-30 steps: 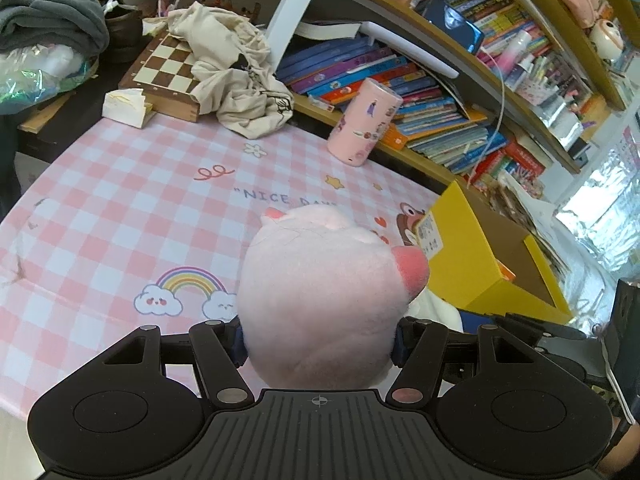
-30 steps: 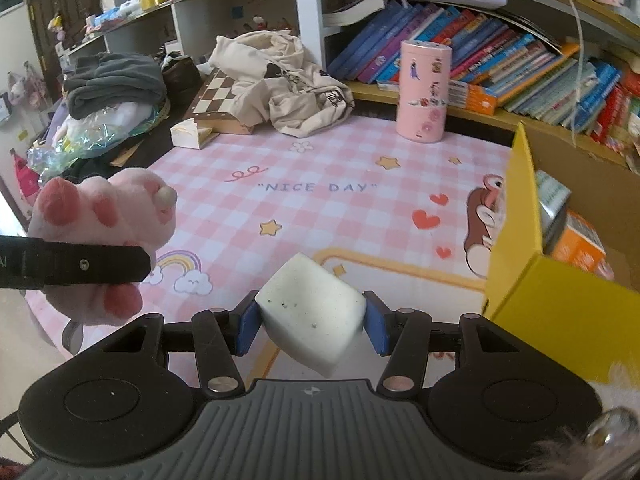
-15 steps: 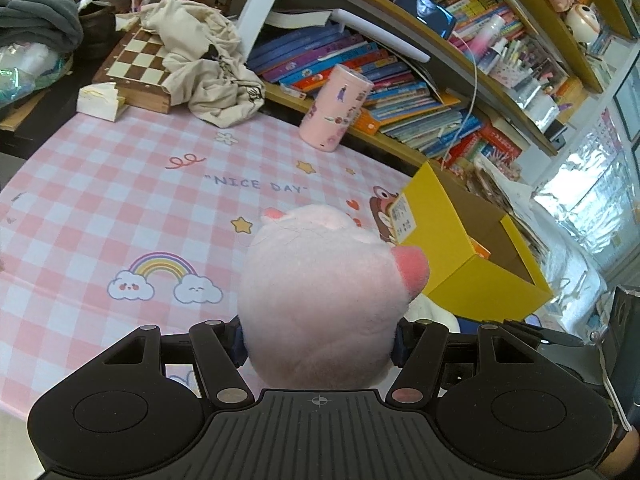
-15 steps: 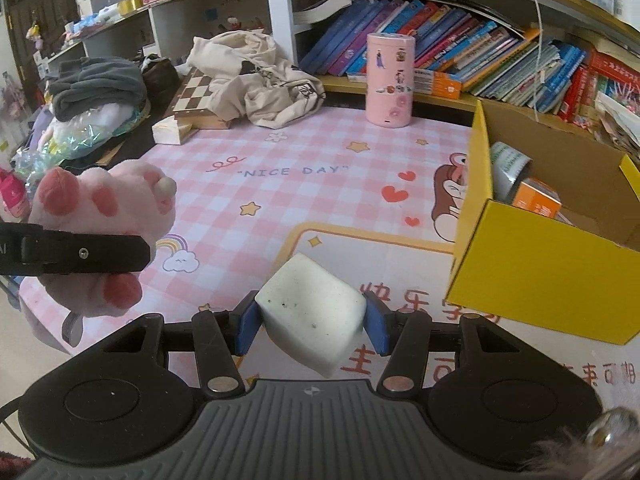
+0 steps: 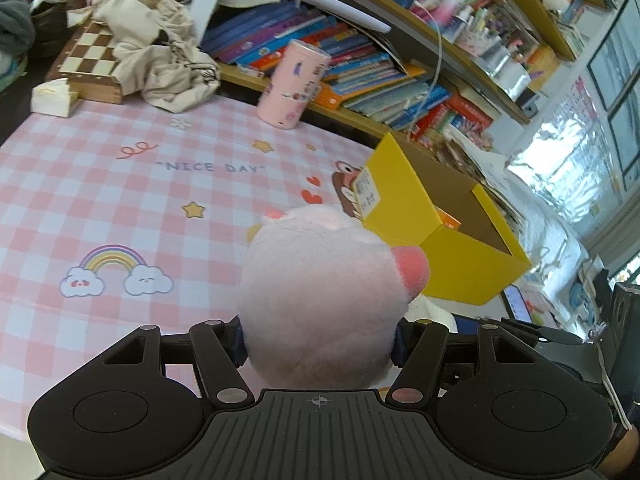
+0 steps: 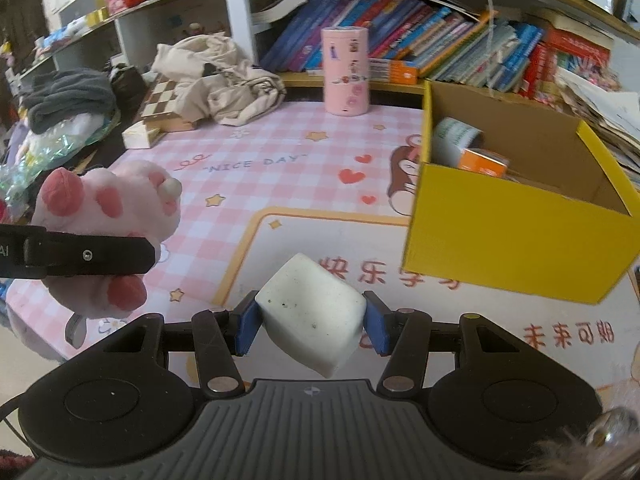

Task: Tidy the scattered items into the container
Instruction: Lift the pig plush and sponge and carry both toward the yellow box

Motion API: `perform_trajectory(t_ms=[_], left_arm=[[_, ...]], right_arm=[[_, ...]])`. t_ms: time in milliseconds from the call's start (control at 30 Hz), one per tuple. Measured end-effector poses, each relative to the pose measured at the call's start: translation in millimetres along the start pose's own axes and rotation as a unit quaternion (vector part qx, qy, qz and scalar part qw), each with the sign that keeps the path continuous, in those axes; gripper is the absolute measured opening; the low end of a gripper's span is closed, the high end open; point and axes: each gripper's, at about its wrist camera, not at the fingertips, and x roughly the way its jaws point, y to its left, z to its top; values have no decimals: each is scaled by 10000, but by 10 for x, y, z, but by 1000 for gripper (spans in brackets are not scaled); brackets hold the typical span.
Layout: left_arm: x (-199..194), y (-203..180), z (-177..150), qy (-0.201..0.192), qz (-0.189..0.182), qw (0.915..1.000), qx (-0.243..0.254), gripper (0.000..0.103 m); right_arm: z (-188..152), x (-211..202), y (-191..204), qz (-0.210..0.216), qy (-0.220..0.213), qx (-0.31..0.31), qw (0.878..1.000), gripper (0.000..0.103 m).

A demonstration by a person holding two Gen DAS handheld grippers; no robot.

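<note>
Left hand-held gripper [image 5: 318, 340] is clamping a fuzzy round pink plush [image 5: 320, 300]. Right hand-held gripper [image 6: 311, 326] is squeezing a speckled white foam block [image 6: 310, 314] (tilted). Open yellow cardboard box [image 6: 516, 236] is standing on the checked desk [image 6: 256, 184].

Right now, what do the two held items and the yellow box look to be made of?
Pink plush toy in the left gripper: fuzzy fabric, soft stuffed form. White block in the right gripper: probably foam sponge, matte, speckled with tiny pits. Yellow box: cardboard, with smooth yellow outside and raw brown inside.
</note>
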Motion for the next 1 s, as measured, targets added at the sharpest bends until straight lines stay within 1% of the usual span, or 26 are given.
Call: perform_trajectory(t_ms=[567,1000], left_arm=[[218,-249,-11,279,-375,9984,319,62],[477,-593,-11,545,-714,9937,671,62]], right_arm=[[-131,-177,-277,-437,-12,423,9981,51],[-241,-352,-594,-768,-46,744,9943,51]])
